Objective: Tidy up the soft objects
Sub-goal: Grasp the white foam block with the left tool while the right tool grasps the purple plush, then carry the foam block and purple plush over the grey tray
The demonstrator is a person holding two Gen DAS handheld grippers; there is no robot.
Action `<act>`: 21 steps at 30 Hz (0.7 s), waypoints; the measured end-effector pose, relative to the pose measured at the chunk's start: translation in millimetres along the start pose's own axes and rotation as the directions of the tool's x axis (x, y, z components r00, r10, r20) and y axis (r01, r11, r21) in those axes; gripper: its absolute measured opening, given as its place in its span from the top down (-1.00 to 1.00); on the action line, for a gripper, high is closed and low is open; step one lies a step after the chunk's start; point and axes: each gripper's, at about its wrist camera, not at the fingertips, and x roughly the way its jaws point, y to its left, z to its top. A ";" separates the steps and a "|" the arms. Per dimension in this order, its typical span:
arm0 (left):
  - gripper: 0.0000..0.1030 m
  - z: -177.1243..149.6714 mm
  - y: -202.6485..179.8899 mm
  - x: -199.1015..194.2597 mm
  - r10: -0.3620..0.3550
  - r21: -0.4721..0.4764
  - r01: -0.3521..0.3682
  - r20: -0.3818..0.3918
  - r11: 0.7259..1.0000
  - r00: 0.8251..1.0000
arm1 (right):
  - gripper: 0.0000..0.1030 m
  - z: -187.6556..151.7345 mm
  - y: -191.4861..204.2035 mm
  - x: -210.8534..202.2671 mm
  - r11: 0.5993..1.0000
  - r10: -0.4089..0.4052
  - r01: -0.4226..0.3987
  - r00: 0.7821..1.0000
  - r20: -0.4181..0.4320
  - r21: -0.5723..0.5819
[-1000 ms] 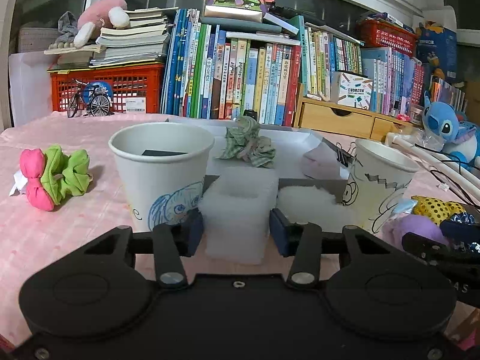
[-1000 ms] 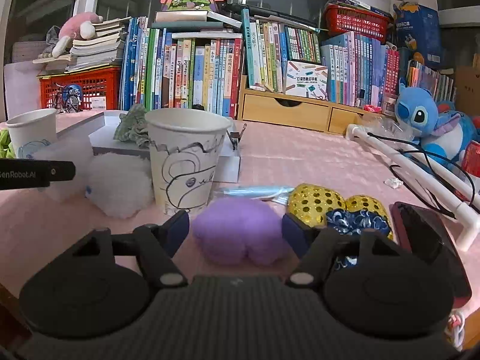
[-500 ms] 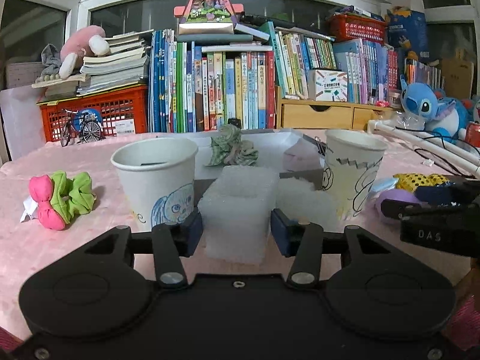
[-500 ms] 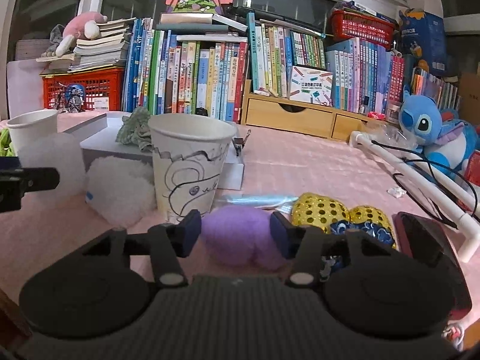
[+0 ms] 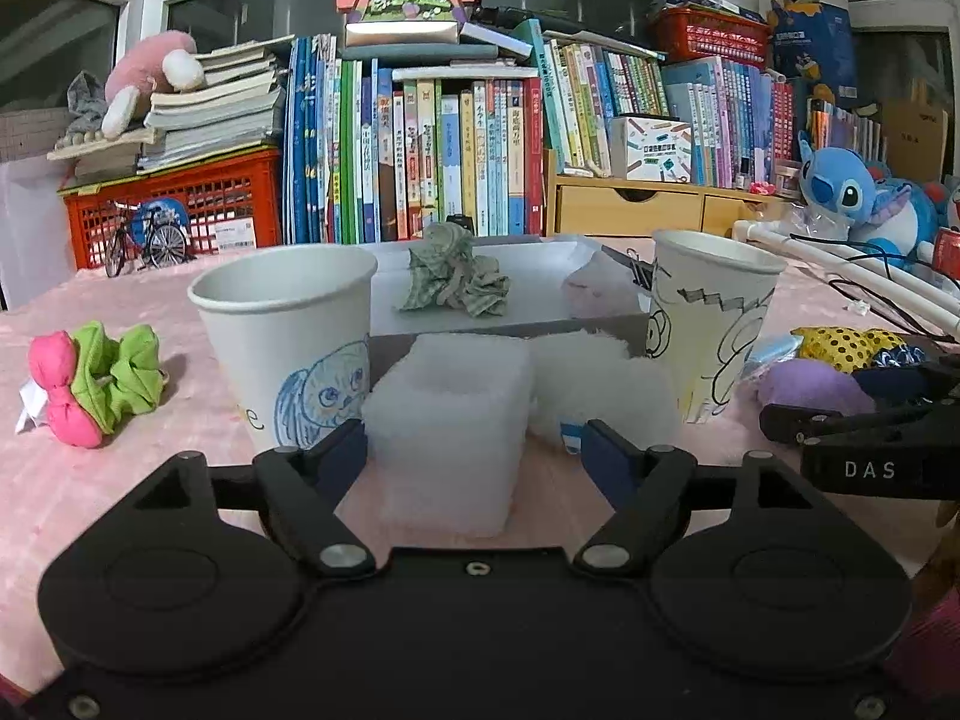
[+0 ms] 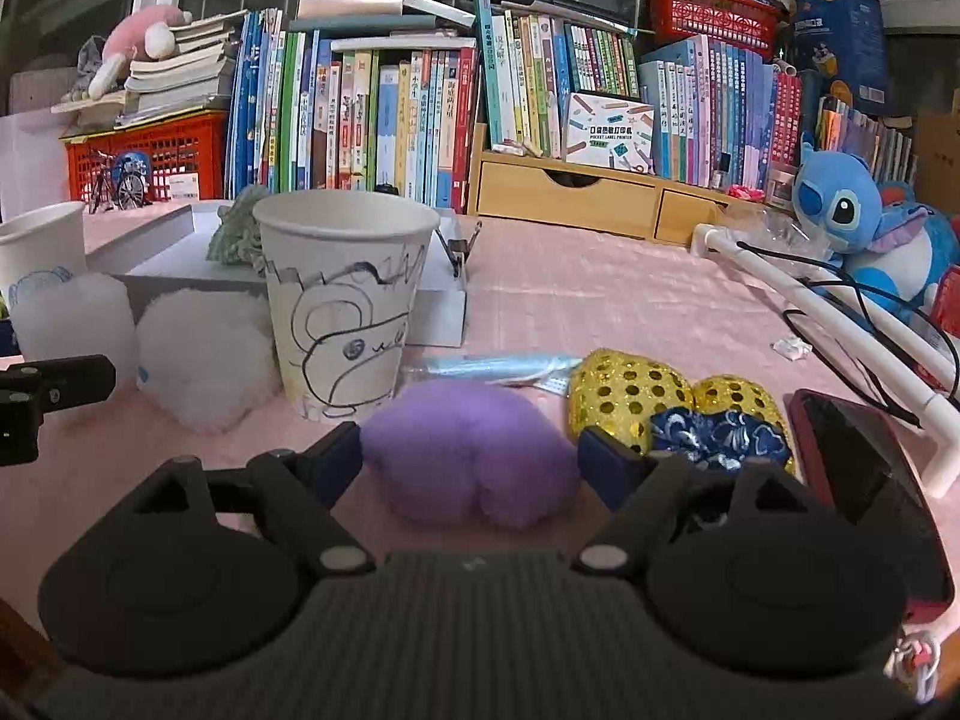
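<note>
A white foam block [image 5: 447,420] stands on the pink cloth between the fingers of my left gripper [image 5: 474,450]. Its jaws are opening and the right pad stands clear of the block. Behind are an owl-printed paper cup [image 5: 288,336], a white fluffy ball [image 5: 600,384] and a second drawn-on cup [image 5: 714,312]. In the right wrist view a purple fluffy ball [image 6: 474,456] lies between the fingers of my right gripper [image 6: 471,456]. Those jaws are opening too, and the pads no longer squeeze it. A gold sequinned scrunchie [image 6: 636,384] and a blue one [image 6: 714,438] lie just right.
A green-and-pink scrunchie [image 5: 96,384] lies far left. A white tray [image 5: 540,294] behind the cups holds a green checked scrunchie [image 5: 456,282]. A red phone [image 6: 858,468], a white pipe [image 6: 840,312] with cables and a blue plush toy [image 6: 840,210] crowd the right. Books line the back.
Both pairs of jaws have widened. The left pads have come off the foam block, and the purple ball, squeezed half a second ago, has puffed back out.
</note>
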 end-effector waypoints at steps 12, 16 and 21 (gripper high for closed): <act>0.17 0.3 3.5 7.3 -0.021 -0.037 0.020 -0.029 0.999 0.999 | -0.66 1.0 -0.4 5.9 1.000 0.008 -0.008 0.999 -0.039 0.000; 0.19 -0.7 1.0 0.2 -0.024 -0.008 0.024 -0.027 1.000 0.999 | -0.50 2.4 0.1 2.7 1.000 0.026 -0.026 0.999 -0.038 0.005; 0.19 10.8 -2.7 -18.6 -0.068 0.020 0.068 0.002 0.997 0.998 | -0.48 7.7 3.3 -9.0 0.999 0.042 -0.042 0.999 -0.002 -0.003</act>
